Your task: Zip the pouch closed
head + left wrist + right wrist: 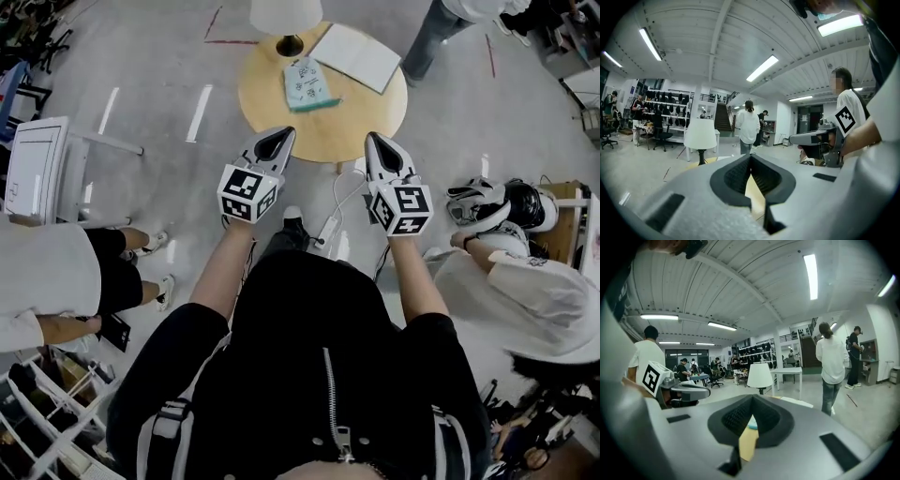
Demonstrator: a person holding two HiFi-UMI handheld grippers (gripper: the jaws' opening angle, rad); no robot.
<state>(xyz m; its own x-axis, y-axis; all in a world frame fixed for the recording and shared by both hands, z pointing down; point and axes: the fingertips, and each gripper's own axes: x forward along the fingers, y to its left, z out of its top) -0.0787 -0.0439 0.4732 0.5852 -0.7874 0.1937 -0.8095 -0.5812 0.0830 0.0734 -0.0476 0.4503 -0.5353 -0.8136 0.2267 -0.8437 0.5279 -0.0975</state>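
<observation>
A teal pouch (307, 84) lies on the round wooden table (356, 122) ahead of me, between a lamp base and a white notebook. My left gripper (277, 139) is held in the air near the table's front left edge, jaws shut and empty. My right gripper (377, 142) hangs near the front right edge, also shut with nothing in it. Both stop short of the pouch. In the right gripper view a sliver of the teal pouch (751, 425) shows through the jaw notch. The left gripper view shows only bare tabletop (753, 193) through the notch of the left gripper (751, 159).
A white lamp (286, 17) stands at the table's back and a white notebook (356, 56) lies at its right. A white power strip with a cable (328, 228) lies on the floor by my feet. People sit at both sides; one person (436, 33) stands beyond the table.
</observation>
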